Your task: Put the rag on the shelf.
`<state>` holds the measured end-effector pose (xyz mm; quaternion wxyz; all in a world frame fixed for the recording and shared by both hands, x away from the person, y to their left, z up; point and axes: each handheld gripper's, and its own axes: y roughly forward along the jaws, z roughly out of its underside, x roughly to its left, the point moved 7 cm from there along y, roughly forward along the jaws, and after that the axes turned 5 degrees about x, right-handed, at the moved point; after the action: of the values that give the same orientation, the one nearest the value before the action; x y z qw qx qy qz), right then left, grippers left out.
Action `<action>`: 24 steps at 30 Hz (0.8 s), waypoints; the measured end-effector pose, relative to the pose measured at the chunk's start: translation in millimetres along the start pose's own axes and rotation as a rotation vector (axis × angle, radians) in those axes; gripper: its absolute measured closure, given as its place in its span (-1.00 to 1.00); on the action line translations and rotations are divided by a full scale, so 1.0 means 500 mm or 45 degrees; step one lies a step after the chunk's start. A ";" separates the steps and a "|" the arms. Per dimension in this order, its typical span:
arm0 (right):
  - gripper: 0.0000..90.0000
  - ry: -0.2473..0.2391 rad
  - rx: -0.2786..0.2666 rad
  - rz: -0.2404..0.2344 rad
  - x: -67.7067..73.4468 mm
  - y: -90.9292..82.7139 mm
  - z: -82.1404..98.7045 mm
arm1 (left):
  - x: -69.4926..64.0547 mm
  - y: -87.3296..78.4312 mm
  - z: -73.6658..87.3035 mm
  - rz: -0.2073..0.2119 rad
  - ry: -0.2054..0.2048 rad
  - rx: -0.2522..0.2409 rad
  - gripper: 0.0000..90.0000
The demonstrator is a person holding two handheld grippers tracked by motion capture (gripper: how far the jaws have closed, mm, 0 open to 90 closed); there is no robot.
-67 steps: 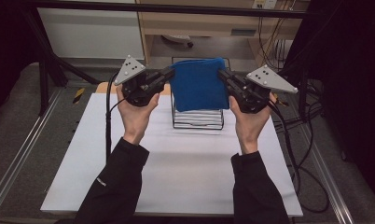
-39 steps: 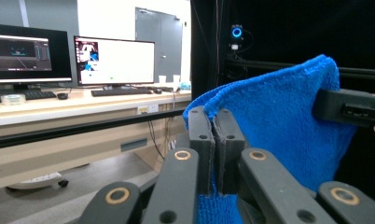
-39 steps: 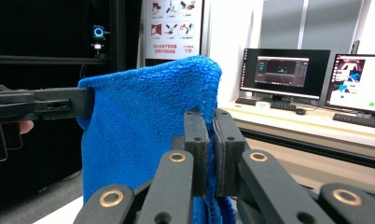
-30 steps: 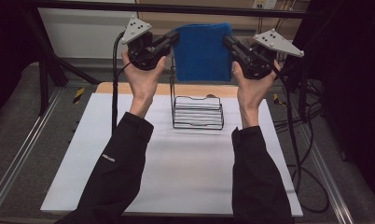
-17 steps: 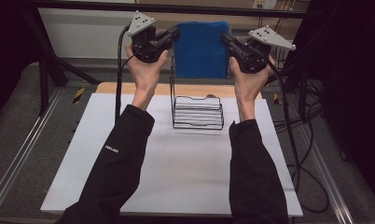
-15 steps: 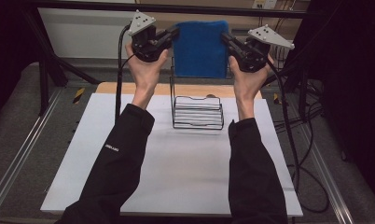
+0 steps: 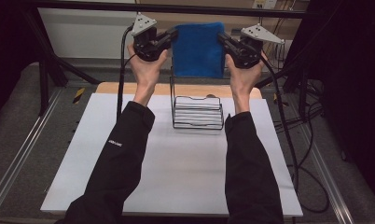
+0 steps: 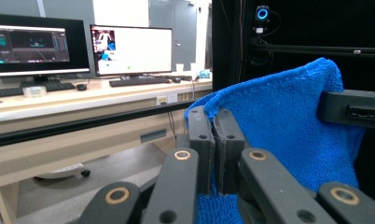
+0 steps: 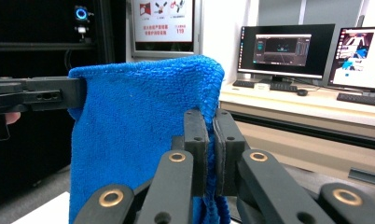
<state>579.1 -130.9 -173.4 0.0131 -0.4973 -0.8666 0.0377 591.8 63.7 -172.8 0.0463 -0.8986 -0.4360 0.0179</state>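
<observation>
I hold the blue towel (image 7: 197,50) stretched high above the wire rack (image 7: 197,112), left tongs (image 7: 170,35) and right tongs (image 7: 223,39) each clamped on a top corner; a shallow pinch could slip, I judge, dropping it.

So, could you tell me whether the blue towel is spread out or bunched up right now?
Spread out: the blue towel hangs flat between the left gripper and right gripper, each pinching an upper corner, above the wire rack.

Towel edge: the blue towel (image 8: 288,135) runs below the frame in the left gripper view, its lower hem cut off.
Rack back: the wire rack (image 7: 197,112) has its upright rear partly hidden behind the towel.
Monitor text: screens (image 9: 275,50) too blurred to read.
</observation>
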 end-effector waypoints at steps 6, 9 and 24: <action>0.92 -0.013 0.036 -0.002 -0.006 0.005 0.027 | 0.000 0.007 0.027 0.009 0.032 0.041 0.94; 0.92 -0.033 0.056 0.001 -0.008 0.003 0.039 | -0.002 0.006 0.036 0.010 0.053 0.047 0.94; 0.91 0.011 0.075 -0.031 0.000 -0.043 0.101 | -0.039 -0.017 0.088 0.108 0.101 0.086 0.94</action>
<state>557.4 -144.5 -222.2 0.0320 -0.4862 -0.8712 0.0607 569.7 56.4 -215.7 0.0930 -0.9142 -0.3944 -0.0009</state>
